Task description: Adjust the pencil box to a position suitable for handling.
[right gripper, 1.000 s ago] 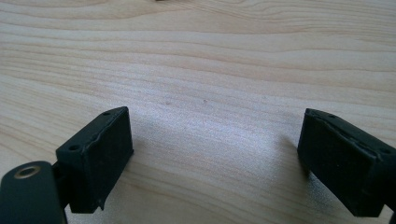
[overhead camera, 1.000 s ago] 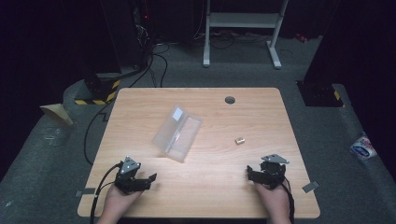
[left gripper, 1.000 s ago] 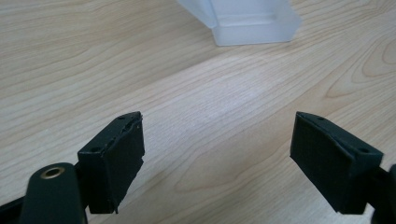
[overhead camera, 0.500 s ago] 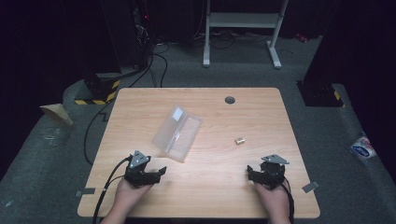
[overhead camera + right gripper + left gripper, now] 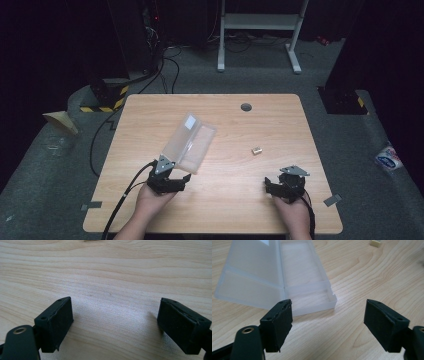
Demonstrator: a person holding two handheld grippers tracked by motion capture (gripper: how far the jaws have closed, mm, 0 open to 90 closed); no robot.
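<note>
A clear plastic case lies open on the wooden table, its lid and tray side by side. In the left gripper view the case is just beyond the jaws. My left gripper is open at the case's near end, and nothing is between its jaws. A small tan block lies to the right of the case, and it also appears at the top edge as the block. My right gripper rests open near the front right, over bare wood.
A dark round grommet sits near the table's far edge. Cables trail from the left gripper off the front edge. Beyond the table stand a white frame and dark floor clutter.
My left gripper has moved right and forward, from the front left corner up to the near end of the case. The right gripper has stayed put.
</note>
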